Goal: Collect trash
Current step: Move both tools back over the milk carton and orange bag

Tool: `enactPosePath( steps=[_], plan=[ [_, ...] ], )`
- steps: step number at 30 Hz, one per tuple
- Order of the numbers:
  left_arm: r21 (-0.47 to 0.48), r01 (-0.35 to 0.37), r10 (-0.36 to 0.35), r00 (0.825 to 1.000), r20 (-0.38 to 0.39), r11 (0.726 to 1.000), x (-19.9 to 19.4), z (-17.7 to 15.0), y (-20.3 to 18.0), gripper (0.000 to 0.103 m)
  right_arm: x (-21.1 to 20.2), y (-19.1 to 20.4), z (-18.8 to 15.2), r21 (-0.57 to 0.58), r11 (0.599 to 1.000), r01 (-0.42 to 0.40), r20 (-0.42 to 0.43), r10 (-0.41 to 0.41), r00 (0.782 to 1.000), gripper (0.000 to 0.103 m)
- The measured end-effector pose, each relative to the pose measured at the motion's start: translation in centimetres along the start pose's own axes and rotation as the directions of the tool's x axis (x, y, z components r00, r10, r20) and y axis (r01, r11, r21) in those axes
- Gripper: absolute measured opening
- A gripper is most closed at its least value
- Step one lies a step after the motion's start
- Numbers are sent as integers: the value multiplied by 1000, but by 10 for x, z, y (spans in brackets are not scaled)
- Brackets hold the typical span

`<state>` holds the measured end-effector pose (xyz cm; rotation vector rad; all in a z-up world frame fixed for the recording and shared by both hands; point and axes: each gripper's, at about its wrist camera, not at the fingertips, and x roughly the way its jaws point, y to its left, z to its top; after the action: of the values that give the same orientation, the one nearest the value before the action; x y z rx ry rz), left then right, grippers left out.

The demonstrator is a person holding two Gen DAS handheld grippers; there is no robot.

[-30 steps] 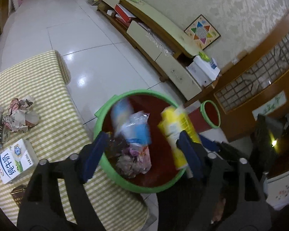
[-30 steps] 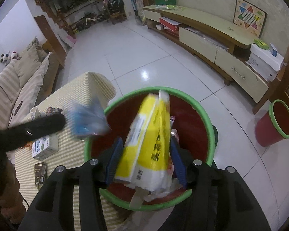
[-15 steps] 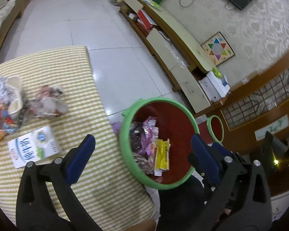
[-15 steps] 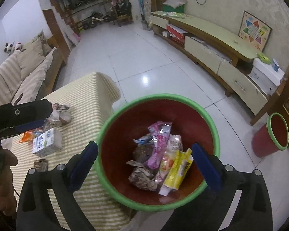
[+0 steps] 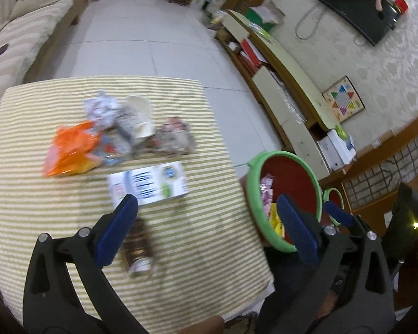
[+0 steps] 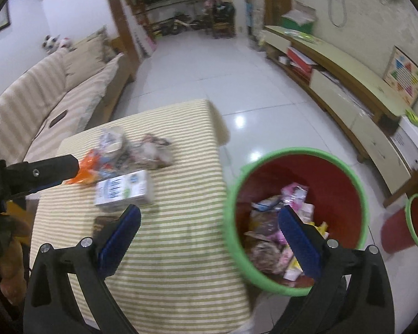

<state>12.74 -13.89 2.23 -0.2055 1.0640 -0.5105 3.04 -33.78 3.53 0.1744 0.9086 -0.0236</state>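
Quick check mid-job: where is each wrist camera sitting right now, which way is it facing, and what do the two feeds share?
Left wrist: on the left gripper, angled down over the striped table at the white carton; open blue fingers show.
Right wrist: on the right gripper, angled down over table edge and green-rimmed bin; open fingers, plus the left gripper's finger at left.
Shared: carton, orange wrapper, bin, table.

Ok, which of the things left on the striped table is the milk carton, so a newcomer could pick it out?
Start at the striped table beside the green-rimmed red bin. The trash pile sits on its far half; nearer the camera than that pile lies the milk carton. It is the only flat white box with blue print, unlike the crumpled orange bag and the dark brown wrapper.
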Motion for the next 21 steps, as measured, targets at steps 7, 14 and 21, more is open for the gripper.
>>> enactPosePath(
  steps=[7, 14, 21],
  plan=[
    [-81, -41, 44, 998, 37, 996, -36, -18, 52, 97, 5, 49, -3, -82, 996, -39, -14, 38, 999, 96],
    [-150, -53, 64, 995, 70, 987, -63, -29, 93, 97, 10, 80, 3, -141, 988, -65, -16, 63, 998, 96],
    [-169, -64, 77, 994, 72, 983, -68, -31, 113, 97, 25, 96, 6, -141, 986, -91, -50, 85, 995, 96]
  ],
)
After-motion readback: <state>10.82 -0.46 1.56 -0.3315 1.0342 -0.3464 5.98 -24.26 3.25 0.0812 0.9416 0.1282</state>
